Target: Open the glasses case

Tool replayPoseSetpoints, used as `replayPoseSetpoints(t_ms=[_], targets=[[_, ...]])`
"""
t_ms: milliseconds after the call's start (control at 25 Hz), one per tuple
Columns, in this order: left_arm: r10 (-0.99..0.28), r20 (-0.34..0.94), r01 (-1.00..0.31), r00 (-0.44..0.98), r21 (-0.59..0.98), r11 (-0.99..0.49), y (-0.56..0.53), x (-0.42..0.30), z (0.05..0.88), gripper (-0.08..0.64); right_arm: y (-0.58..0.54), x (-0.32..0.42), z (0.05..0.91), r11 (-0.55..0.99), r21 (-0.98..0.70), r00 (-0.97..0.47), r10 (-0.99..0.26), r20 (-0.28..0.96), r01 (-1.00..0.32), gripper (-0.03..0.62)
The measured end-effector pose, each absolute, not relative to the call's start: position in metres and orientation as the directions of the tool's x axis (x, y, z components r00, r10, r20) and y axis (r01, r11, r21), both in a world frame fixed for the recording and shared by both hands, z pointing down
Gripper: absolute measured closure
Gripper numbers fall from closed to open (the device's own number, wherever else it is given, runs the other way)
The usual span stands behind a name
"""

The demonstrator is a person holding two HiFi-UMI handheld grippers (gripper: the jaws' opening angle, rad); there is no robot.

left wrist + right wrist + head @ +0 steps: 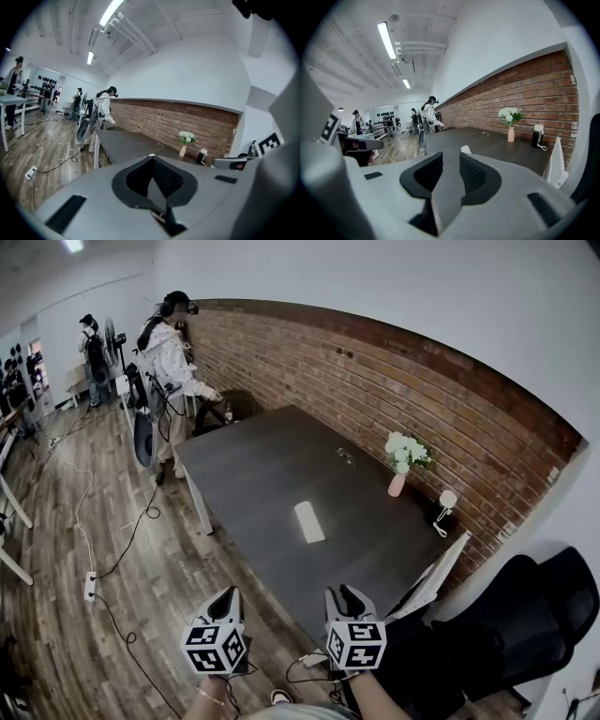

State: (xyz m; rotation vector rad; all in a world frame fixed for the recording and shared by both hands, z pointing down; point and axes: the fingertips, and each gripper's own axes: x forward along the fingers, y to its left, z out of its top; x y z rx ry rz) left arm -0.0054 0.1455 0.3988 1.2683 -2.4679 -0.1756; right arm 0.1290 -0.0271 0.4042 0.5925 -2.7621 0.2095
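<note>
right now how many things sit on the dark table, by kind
glasses case: 1
vase of flowers: 1
white-capped dark device with cord: 1
small unclear item: 1
white panel at the edge: 1
total: 5

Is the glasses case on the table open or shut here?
Shut. The white glasses case lies flat on the dark table as one low slab, no lid raised, nothing touching it.

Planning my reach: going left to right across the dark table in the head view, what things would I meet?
White glasses case → pink vase of white flowers → small white-topped gadget with a cord.
</note>
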Motion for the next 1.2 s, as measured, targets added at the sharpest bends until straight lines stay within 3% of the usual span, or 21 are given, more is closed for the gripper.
replayPoseSetpoints(t_ms=[440,680,1200], targets=[[-0.834,0.298,-0.796,-0.464,0.272,0.54,0.089,-0.07,0.418,0.565,-0.065,0.074,0.432,0.883,-0.094,-0.837,-0.396,0.378,-0.46,0.477],[-0.85,0.312,-0.815,-0.424,0.277,0.508,0.06,-0.144,0.435,0.565,-0.097,0.036,0.442,0.828,-0.084,-0.787,-0.488,0.378,-0.554,0.477],[-0.936,0.29,-0.925,-0.201,0.257,0.278,-0.036,-0.308,0.397,0.565,-0.136,-0.072,0.418,0.628,-0.095,-0.611,-0.694,0.381,-0.773,0.474]])
